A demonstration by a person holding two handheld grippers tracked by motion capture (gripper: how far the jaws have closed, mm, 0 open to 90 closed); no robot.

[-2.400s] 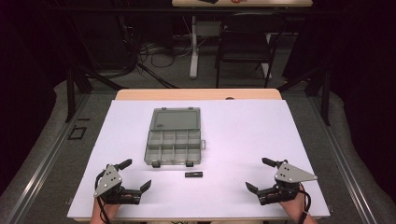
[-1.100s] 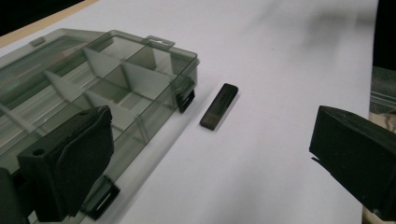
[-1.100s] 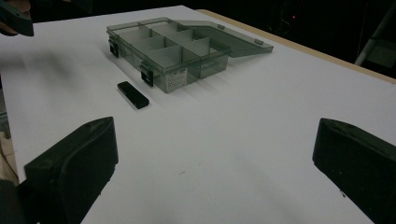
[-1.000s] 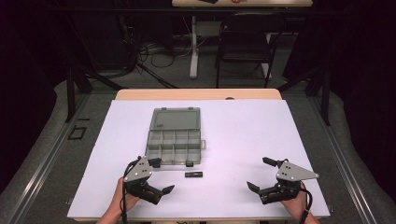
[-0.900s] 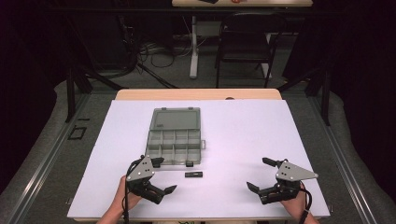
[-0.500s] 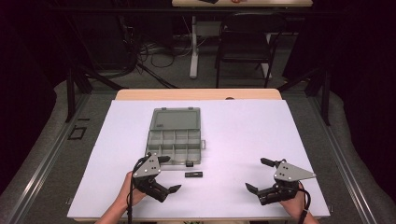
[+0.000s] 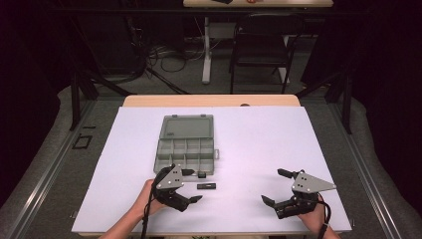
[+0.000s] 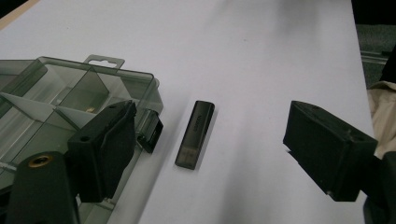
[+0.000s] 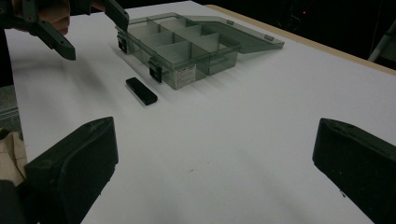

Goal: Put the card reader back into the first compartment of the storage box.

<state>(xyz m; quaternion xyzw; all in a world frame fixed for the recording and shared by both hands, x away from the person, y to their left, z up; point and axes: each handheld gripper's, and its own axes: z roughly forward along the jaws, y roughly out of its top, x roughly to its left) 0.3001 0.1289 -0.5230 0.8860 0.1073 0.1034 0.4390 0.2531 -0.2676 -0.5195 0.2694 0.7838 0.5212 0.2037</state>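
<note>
White sheeting covers the table, with a strip of bare wood showing along its far edge and dark floor all round it.

Nearest the person, at about five o'clock on the sheet, the right gripper rests low in the right hand, its jaws spread wide with only bare sheet between them. In the right gripper view the two black jaws stand far apart at the bottom corners.

At about seven o'clock the left gripper sits in the left hand, a cable trailing down from it. Its jaws are also parted and grasp nothing. In the left gripper view one jaw hangs in front of the box's near corner and the other stands off to the right; whether it touches the box I cannot tell.

Just beyond the left gripper, toward the middle, lies a small black stick, flat on the sheet, much like a USB drive. It lies between the spread jaws of the left gripper in that gripper's view, touching neither. It is just beside the box's near edge but apart from it.

Farther in, at about eleven o'clock from the table's centre, a smoky grey compartment box lies open, its lid folded back flat on the far side. Thin dividers split it into several cells. A black latch sits at its near edge.

Beyond the table, at twelve o'clock, stand a dark chair and a white table leg among loose cables on the floor.
</note>
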